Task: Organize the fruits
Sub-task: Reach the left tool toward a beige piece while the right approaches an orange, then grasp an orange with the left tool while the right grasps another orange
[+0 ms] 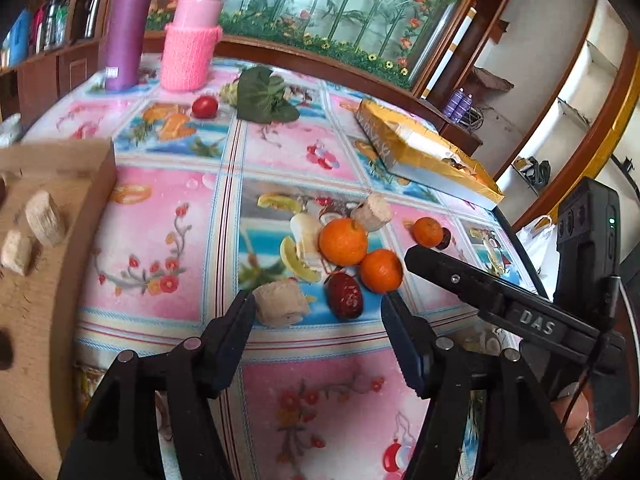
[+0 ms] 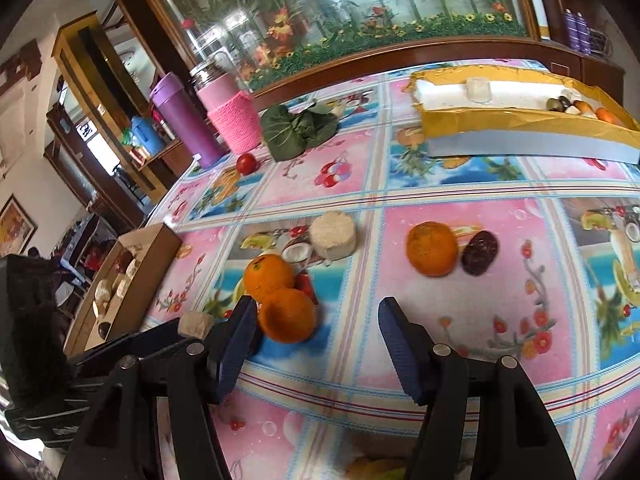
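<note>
**Both claws empty over a scatter of fruit**

I hold both grippers angled down at the flowered vinyl tablecloth [image 1: 168,216]. The left gripper [image 1: 318,306] stands about half open with nothing gripped: a wrinkled red date [image 1: 345,295] lies on the cloth in its gap, long axis running near to far, touching neither pad. A pale fibrous cylinder [image 1: 280,303] lies just beside its left finger; two glossy, dimpled oranges [image 1: 343,241] sit just beyond, touching each other. The right gripper [image 2: 318,308] is likewise half open and empty. Its nearest fruit is the closer orange of that pair [image 2: 287,315], against its left finger; a third orange [image 2: 432,248] with a dark date [image 2: 480,252] touching it lies farther off, slightly right. I judge the left claw better placed for the red date. A wooden tray [image 1: 60,240] waits at left, a yellow-lined box [image 2: 520,128] far right.
</note>
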Available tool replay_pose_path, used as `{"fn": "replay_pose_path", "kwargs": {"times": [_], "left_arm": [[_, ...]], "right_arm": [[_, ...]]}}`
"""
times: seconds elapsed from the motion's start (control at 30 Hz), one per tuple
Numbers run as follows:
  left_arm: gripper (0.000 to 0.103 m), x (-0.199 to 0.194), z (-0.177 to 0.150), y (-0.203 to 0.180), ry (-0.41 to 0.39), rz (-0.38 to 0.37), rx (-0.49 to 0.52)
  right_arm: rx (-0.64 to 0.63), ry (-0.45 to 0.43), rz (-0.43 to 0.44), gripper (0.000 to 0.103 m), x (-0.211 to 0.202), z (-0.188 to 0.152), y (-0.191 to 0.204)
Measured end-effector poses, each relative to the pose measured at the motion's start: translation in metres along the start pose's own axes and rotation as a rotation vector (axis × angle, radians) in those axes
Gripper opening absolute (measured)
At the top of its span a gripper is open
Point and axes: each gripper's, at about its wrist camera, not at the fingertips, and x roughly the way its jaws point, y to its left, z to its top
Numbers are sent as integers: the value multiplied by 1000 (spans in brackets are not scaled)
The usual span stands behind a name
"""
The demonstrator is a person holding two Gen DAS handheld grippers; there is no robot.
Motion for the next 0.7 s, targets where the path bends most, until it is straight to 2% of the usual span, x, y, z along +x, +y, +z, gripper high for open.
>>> {"fn": "replay_pose_path", "kwargs": {"times": [0.17, 0.2, 0.27, 0.4, 0.47, 0.57, 0.7], "left_arm": [[63, 12, 17, -22, 39, 3, 64], [59, 17, 21, -25, 46, -6, 72], [51, 26, 31, -31, 66, 3, 93], [44, 51, 48, -34, 146, 47, 115], [44, 62, 49, -34, 187, 51, 121], [44, 68, 52, -32, 192, 26, 106], [44, 70, 51, -25, 178, 9, 78]], "right_arm": [[-7, -78, -122, 67, -16, 10, -14], [-9, -82, -135, 67, -17, 11, -16], [-7, -77, -152, 62, -13, 15, -21], [-4, -14, -183, 52, 3, 21, -30], [-17, 3, -188, 50, 10, 26, -30], [-34, 19, -212, 50, 22, 35, -29], [-8, 16, -197, 50, 27, 39, -34]]}}
